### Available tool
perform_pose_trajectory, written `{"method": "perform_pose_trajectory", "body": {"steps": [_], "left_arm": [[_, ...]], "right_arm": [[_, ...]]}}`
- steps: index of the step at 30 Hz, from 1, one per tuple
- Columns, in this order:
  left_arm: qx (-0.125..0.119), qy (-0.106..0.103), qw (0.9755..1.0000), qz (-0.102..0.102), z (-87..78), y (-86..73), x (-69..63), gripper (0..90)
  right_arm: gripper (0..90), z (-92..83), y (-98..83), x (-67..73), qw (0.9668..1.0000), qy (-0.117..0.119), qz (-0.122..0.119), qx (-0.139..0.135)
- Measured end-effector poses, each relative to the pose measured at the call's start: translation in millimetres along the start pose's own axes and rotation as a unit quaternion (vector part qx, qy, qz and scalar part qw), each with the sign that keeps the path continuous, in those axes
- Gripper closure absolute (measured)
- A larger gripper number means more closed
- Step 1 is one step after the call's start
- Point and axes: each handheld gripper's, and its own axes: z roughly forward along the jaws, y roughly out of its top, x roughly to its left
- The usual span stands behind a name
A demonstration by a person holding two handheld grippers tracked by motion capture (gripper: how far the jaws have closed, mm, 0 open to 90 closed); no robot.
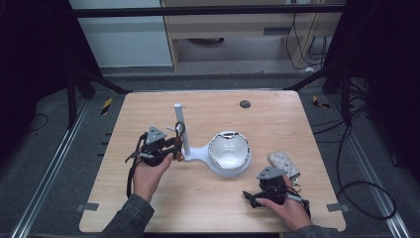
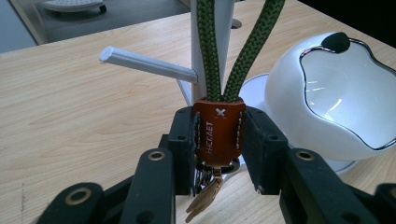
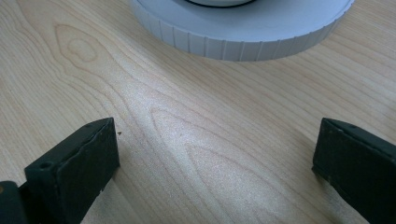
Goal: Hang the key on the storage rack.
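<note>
We see our left gripper (image 1: pixel 171 145) and right gripper (image 1: pixel 255 197) built of black plastic, each topped by a grey 3-cornered plate with a black cable trailing off it. Brass-ringed screw holes dot the 2 blocky jaws of each. Above the wrists we wear dark grey sleeves (image 1: pixel 130 214).

I am seeing the bench (image 1: pixel 277 124) glowing bright from light above while the room around is staying dark. The white bowl (image 1: pixel 229 153) is shining with glare. My close-up fingers (image 3: pixel 74 163) are looking blurry.
</note>
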Motion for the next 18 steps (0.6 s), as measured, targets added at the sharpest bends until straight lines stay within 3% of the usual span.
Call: {"method": "perform_pose_trajectory", "body": {"steps": [9, 18], "left_arm": [[0.002, 0.000, 1.0000, 0.002, 2.8, 2.3, -0.2, 65.2], [0.002, 0.004, 1.0000, 0.001, 1.5, -3.0, -0.8, 56.9]], "right_arm": [[0.4, -0.2, 0.0, 0.1, 1.0000, 0.000, 0.000, 0.001], [0.3, -0.2, -0.2, 0.3, 1.0000, -0.001, 0.002, 0.000]]}}
